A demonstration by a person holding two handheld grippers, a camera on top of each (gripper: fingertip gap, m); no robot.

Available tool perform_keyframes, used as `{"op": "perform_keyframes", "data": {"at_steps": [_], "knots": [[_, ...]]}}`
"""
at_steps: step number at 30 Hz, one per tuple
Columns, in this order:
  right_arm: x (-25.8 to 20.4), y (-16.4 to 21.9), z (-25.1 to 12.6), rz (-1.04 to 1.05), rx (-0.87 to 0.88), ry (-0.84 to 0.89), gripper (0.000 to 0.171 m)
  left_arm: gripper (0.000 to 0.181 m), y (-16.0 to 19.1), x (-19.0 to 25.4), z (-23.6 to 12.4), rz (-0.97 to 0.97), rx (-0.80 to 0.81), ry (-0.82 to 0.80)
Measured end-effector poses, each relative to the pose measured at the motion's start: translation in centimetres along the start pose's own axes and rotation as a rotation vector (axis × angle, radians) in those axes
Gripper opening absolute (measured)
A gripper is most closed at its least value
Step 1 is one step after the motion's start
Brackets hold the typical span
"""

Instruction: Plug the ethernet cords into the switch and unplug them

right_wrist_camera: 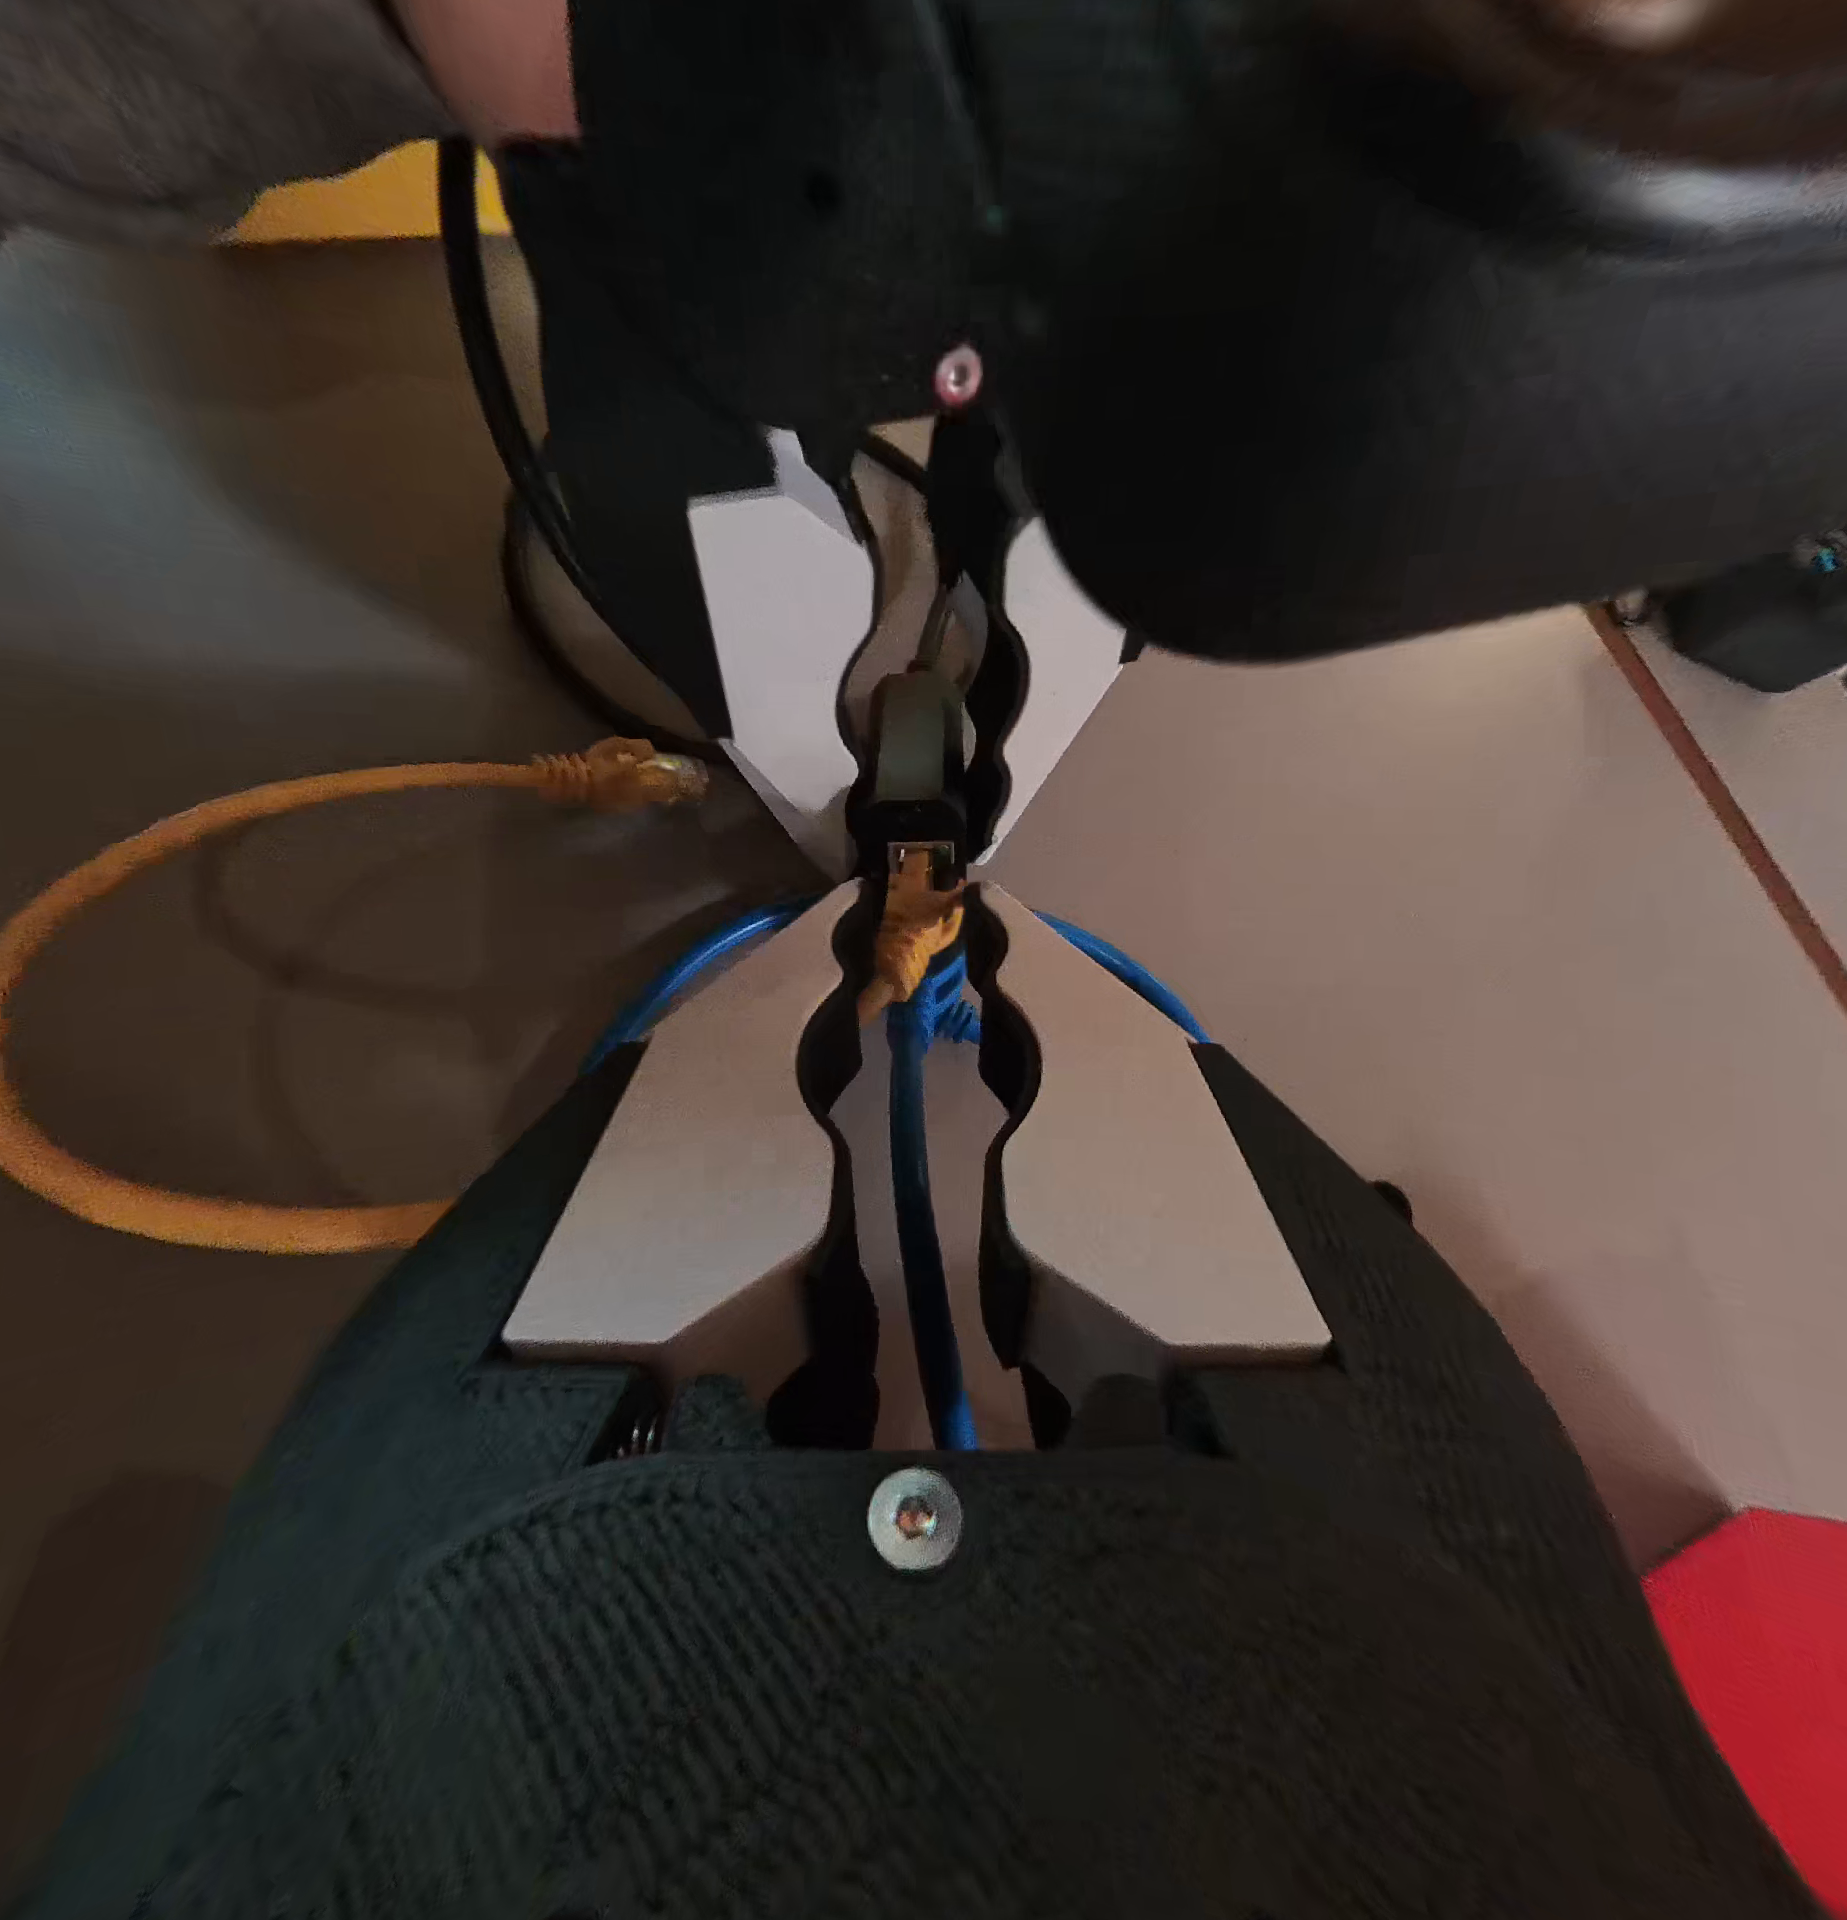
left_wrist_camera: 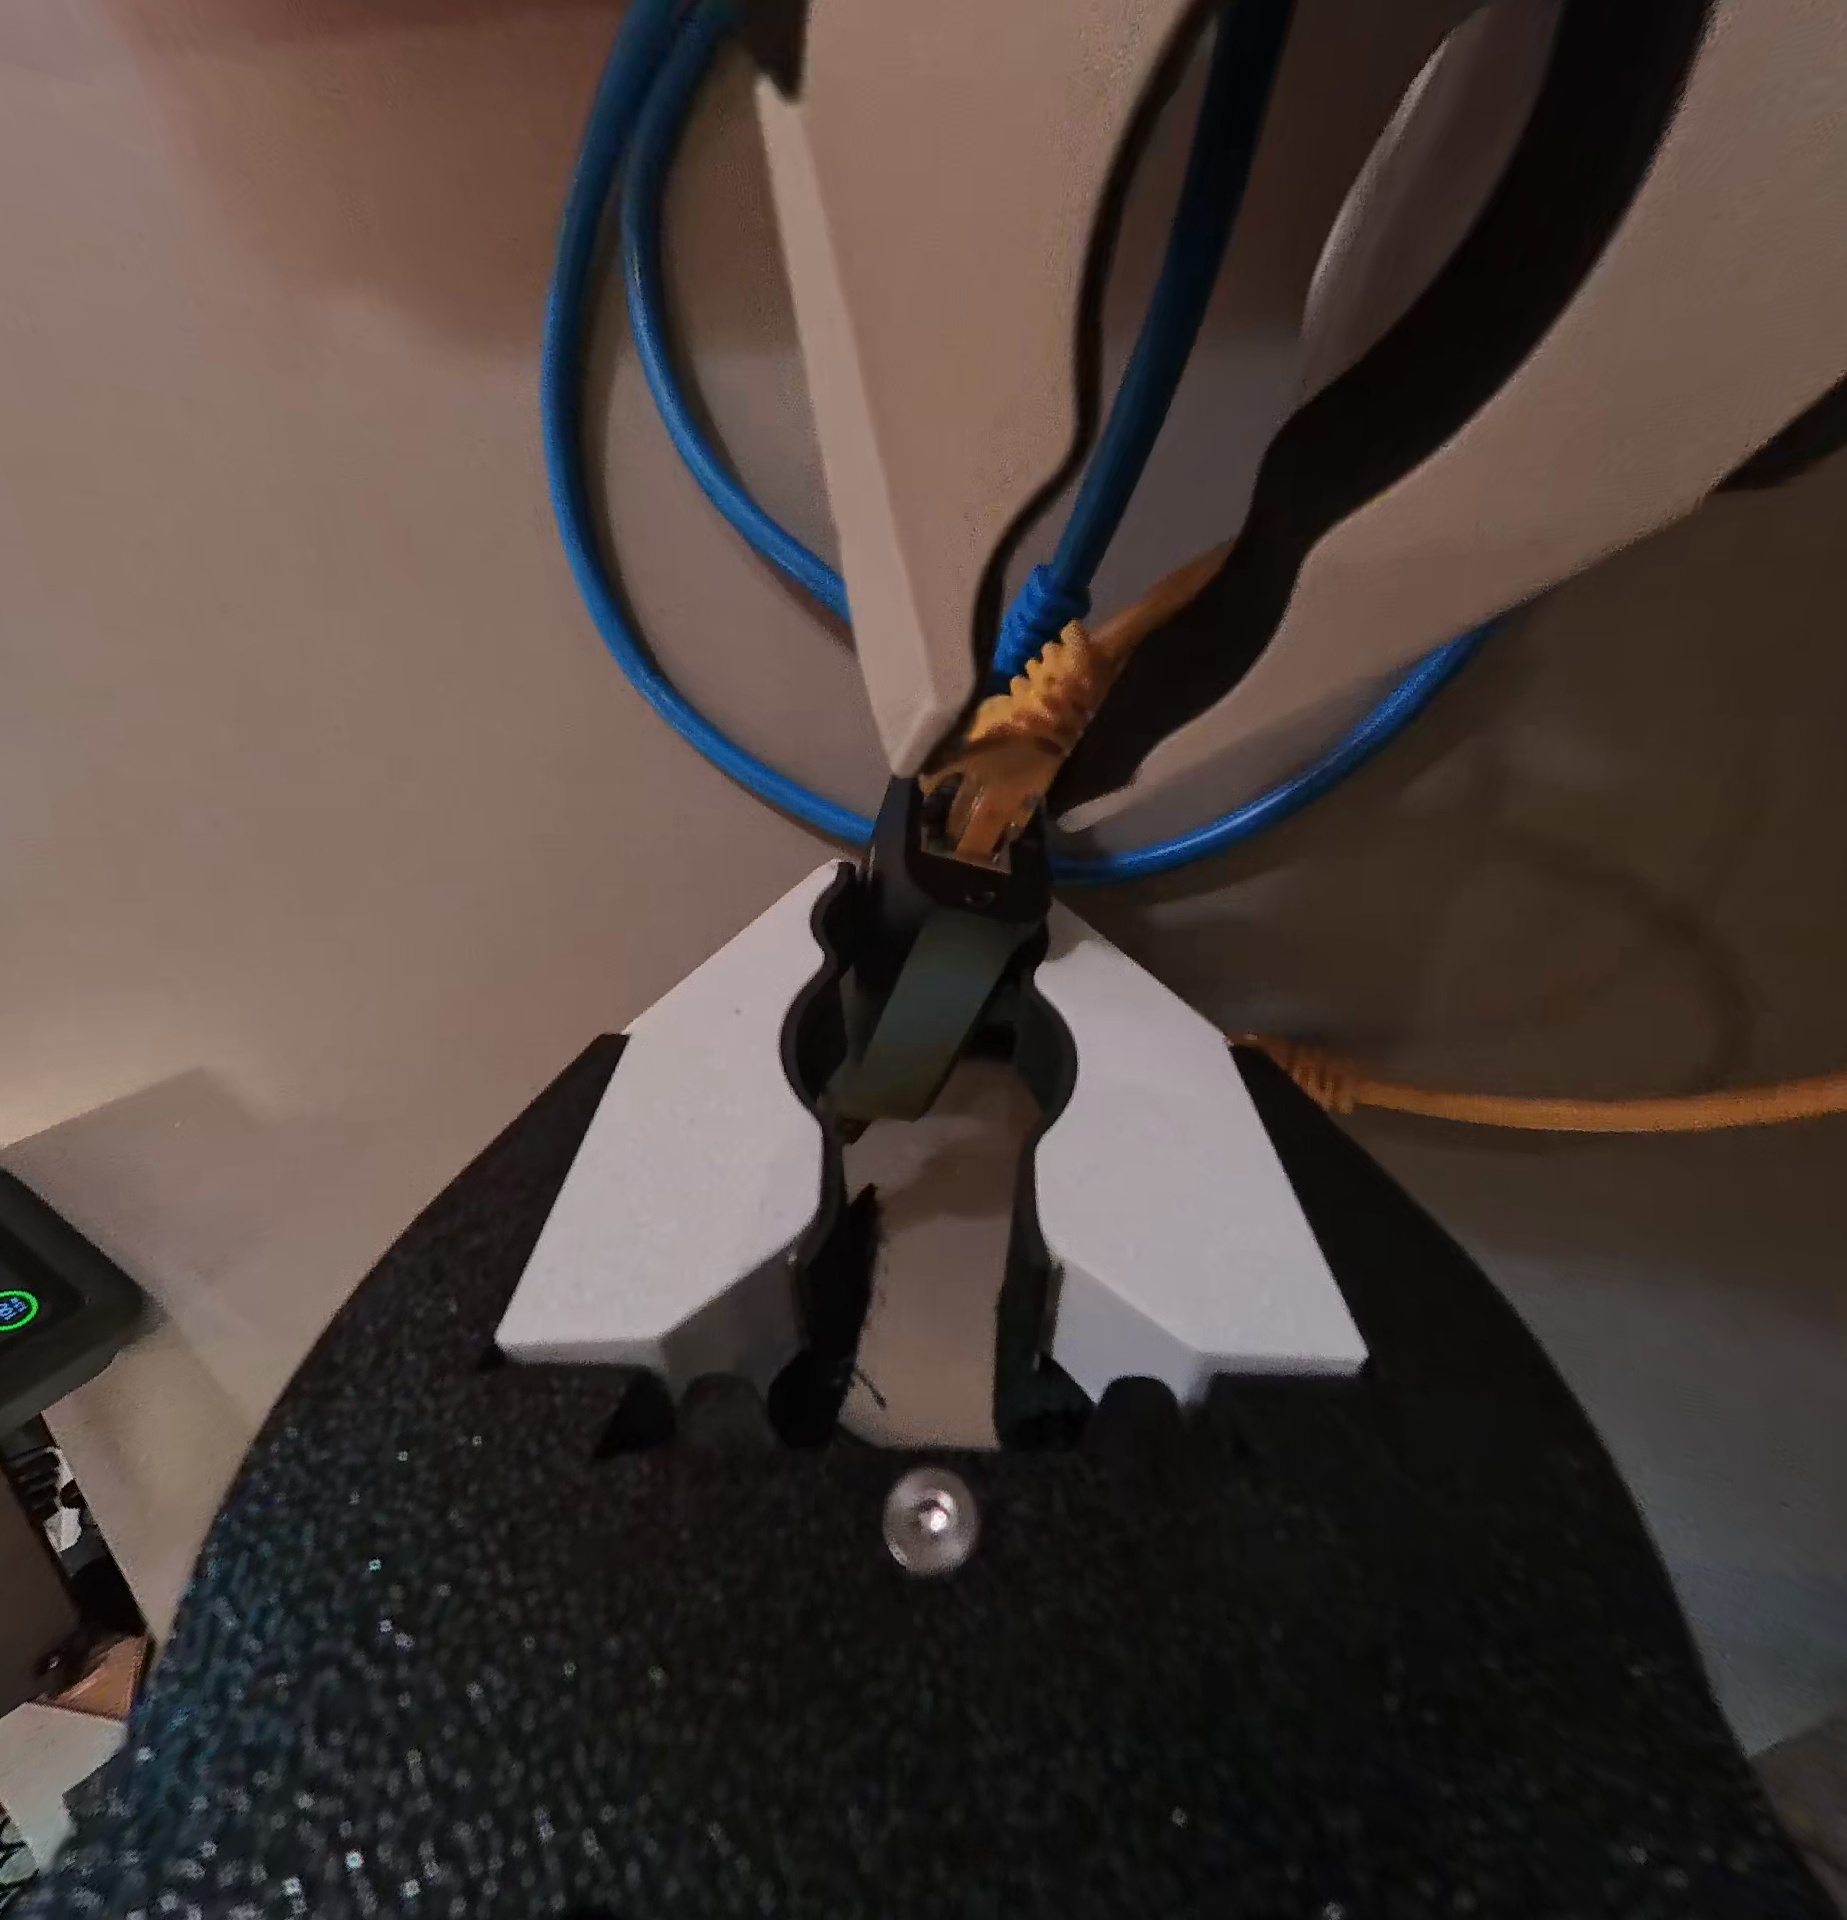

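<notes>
Between facing claws, yellow plug (right_wrist_camera: 914, 925) meets switch (right_wrist_camera: 914, 764) (cramped).

My two wrist cameras are facing each other at close range, both sighting along my fingers, sharing the switch (left_wrist_camera: 924, 997) and its yellow plug (right_wrist_camera: 914, 935).
</notes>
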State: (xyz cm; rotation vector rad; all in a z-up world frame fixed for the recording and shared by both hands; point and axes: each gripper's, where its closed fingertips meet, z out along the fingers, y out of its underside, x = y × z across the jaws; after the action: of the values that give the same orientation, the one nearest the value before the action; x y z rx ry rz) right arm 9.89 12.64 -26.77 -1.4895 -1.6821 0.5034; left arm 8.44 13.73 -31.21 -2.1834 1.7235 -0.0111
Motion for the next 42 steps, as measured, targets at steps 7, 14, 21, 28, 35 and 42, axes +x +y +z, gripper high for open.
{"op": "perform_keyframes", "data": {"at_steps": [7,14,21,28,35,42], "knots": [[-0.1,0.2,0.2,-0.043,-0.009,0.035,0.012,0.026,-0.2,0.0,0.1,0.009,0.069,-0.027],[-1.2,0.1,0.4,-0.162,-0.022,-0.145,0.011,0.023,-0.1,0.1,0.1,0.239,0.094,-0.115],[-2.4,0.0,-0.8,-0.177,-0.024,-0.354,0.011,0.022,-0.6,1.6,-0.4,0.336,0.193,-0.077],[-4.4,-2.7,-5.9,-0.104,0.121,-0.579,0.011,0.021,-3.5,5.4,-4.9,0.276,0.473,0.029],[-5.5,-6.5,-13.0,-0.121,0.247,-0.753,0.01,0.021,-3.5,6.7,-10.3,0.304,0.523,-0.006],[3.7,-9.8,-17.6,-0.085,0.424,-0.306,0.011,0.022,-1.3,1.7,-11.6,0.107,0.498,-0.211]]}}
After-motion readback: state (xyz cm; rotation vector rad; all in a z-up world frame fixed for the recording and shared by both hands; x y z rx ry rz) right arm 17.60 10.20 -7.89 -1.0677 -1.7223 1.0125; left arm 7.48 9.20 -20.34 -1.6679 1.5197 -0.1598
